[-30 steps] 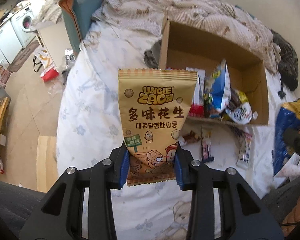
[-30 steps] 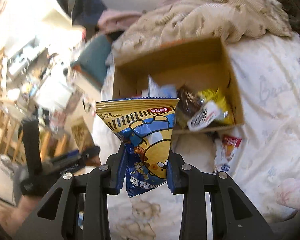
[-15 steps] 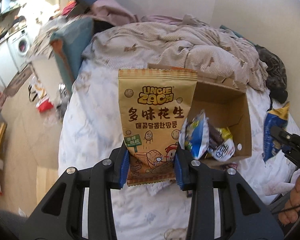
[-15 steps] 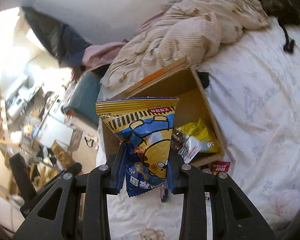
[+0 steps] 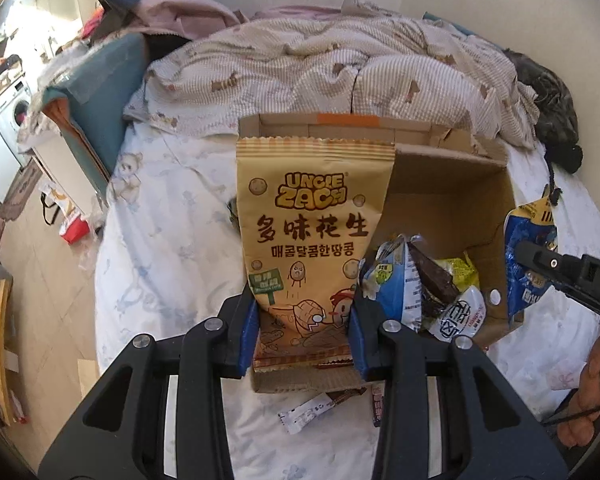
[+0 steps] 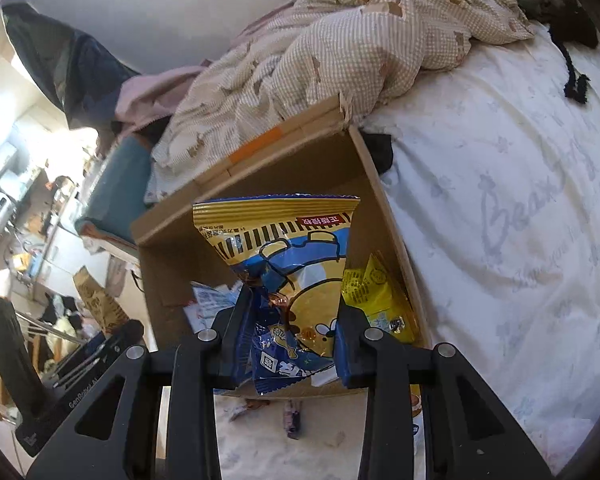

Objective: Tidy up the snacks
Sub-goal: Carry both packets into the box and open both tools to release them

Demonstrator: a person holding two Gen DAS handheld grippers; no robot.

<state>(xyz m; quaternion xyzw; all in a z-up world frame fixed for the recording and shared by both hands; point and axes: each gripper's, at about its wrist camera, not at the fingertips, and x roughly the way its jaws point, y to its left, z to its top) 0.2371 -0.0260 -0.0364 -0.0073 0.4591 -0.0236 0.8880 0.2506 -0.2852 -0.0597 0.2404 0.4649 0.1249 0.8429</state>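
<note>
My left gripper (image 5: 303,336) is shut on the bottom of a tan peanut bag (image 5: 314,216), held upright over the near left corner of an open cardboard box (image 5: 452,192). My right gripper (image 6: 296,344) is shut on a blue and yellow snack bag (image 6: 288,264), held above the same cardboard box (image 6: 300,168). The right gripper and its bag (image 5: 530,256) show at the box's right side in the left wrist view. Inside the box lie several snack packs, among them a blue and white pack (image 5: 396,288) and a yellow pack (image 6: 370,296).
The box rests on a white printed bedsheet (image 6: 520,220). A crumpled checked quilt (image 5: 340,64) lies behind it. Small loose snack bars (image 5: 312,416) lie on the sheet in front of the box. The bed's left edge drops to a cluttered floor (image 5: 40,280).
Both grippers, still holding their bags, have moved nearer the box. It has shifted from the upper part of each view to just behind the held bags. The right gripper's view has also rolled.
</note>
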